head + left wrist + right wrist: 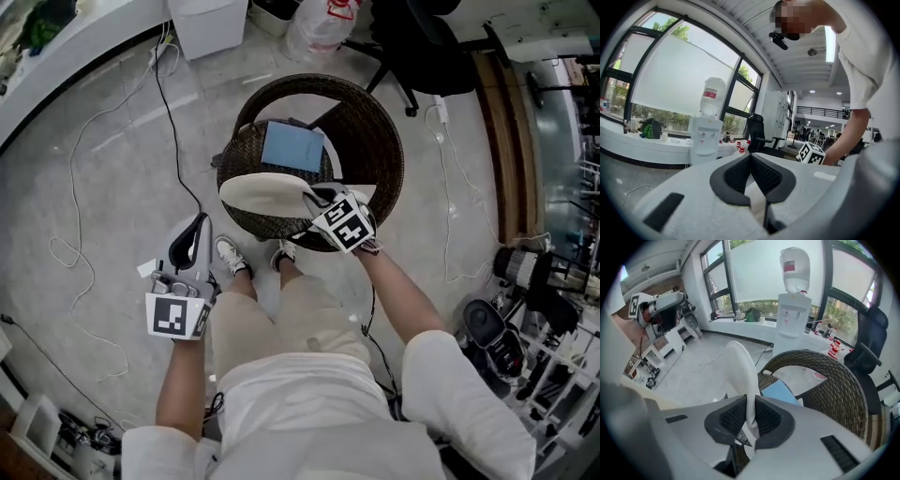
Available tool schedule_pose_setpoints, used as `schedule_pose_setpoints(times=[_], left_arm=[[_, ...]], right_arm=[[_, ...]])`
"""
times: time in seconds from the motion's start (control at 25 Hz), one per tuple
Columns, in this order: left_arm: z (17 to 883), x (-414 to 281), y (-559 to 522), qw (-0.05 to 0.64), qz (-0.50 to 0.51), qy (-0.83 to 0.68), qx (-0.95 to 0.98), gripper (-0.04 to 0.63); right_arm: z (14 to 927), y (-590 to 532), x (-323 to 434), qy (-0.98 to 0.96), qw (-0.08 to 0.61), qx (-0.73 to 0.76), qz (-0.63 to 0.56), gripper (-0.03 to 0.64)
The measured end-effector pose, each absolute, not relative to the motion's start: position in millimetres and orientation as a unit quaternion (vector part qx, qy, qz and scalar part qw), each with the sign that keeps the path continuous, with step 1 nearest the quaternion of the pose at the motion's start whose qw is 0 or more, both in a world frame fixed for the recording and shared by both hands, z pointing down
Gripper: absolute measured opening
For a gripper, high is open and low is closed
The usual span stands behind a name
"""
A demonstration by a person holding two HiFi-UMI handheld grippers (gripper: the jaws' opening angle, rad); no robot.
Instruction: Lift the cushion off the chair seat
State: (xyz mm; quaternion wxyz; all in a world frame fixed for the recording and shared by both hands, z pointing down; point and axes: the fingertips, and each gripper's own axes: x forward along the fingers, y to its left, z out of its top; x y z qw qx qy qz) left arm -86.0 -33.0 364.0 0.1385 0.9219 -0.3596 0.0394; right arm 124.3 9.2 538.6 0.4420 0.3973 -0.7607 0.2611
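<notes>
A white cushion (267, 194) hangs tilted over the front rim of a round dark wicker chair (380, 141). My right gripper (313, 195) is shut on its right edge. In the right gripper view the cushion (740, 364) rises edge-on from between the pads of the right gripper (750, 404), with the chair (825, 376) behind it. A blue flat pad (292, 147) lies on the seat and shows again as the blue pad (779, 392). My left gripper (195, 231) is left of the chair over the floor; the left gripper (750, 157) has its pads together and holds nothing.
A white water dispenser (707, 126) stands by the windows beyond the chair. A black office chair (422, 47) is at the back right. Cables (84, 253) trail over the grey floor on the left. Racks of equipment (525, 319) crowd the right side. The person's shoes (231, 255) are at the chair's front.
</notes>
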Motion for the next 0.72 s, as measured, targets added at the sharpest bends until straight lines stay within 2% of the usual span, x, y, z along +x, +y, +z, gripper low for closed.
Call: schedule_pose_setpoints(times=[0.48,0.72], left_arm=[[280.0,-80.8,-31.5,0.079,0.030,-0.356,0.931,0.017],[221.4,-82.2,-41.7,0.028,0.014,-0.372,0.928,0.017]], right_arm=[[429.0,8.2,148.6,-0.758,0.317,0.497,0.278,0.040],[352.5,-8.0,185.5,-0.756,0.212,0.556,0.274,0.040]])
